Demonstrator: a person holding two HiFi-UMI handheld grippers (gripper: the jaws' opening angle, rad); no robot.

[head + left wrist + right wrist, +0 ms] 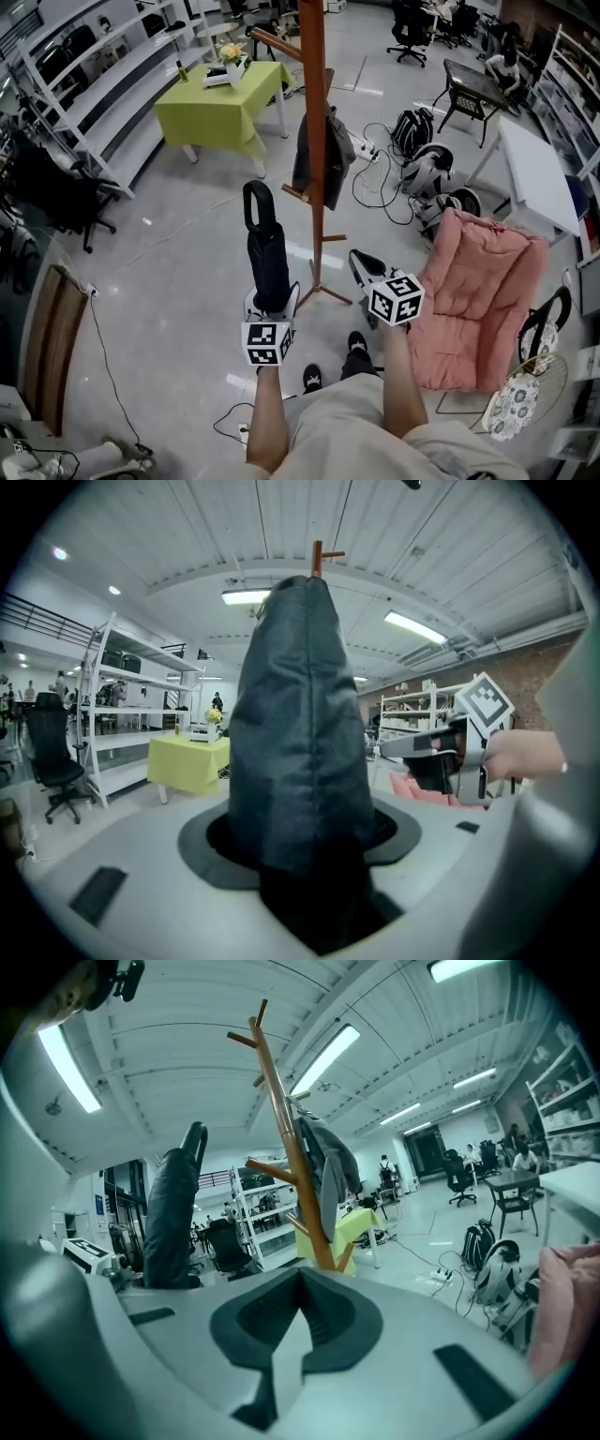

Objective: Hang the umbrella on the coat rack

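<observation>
A folded black umbrella (268, 258) stands upright, its loop handle (257, 203) at the top. My left gripper (272, 300) is shut on its lower end. In the left gripper view the umbrella (302, 733) fills the middle between the jaws. The wooden coat rack (313, 141) rises just right of the umbrella and beyond it, with a dark jacket (333, 159) hung on a peg. My right gripper (362, 268) hovers right of the rack's base, shut and empty. In the right gripper view the rack (292, 1171) stands ahead and the umbrella (173, 1213) at left.
A pink padded chair (478, 300) sits close on the right. Backpacks and cables (417, 155) lie on the floor behind the rack. A green-covered table (220, 108) stands at the back left, white shelving (94, 84) further left. The rack's feet (323, 295) spread before my shoes.
</observation>
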